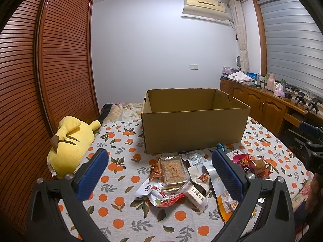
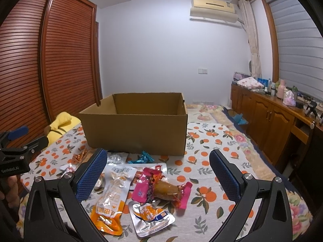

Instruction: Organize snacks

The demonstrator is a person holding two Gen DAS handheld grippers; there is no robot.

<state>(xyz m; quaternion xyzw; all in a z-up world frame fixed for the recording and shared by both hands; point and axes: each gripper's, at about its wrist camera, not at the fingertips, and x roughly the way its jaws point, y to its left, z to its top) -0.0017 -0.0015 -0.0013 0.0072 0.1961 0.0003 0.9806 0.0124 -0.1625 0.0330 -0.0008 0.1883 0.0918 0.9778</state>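
Snack packets [image 2: 141, 191] lie loose before empty cardboard box [image 1: 193, 121]; left hand-held gripper [image 1: 161, 171] and right hand-held gripper [image 2: 159, 173] both spread apart, holding nothing.

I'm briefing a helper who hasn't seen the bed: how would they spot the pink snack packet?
Find the open cardboard box on the orange-print cloth. In the snack pile before it lies the pink snack packet, right of a long orange-and-silver pouch. It alone is bright pink, with a clear window showing a brown piece.

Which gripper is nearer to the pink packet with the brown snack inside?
Right. The right gripper hovers open just above the pink packet, which lies between its jaws. The left gripper is off to the packet's left, over other snacks.
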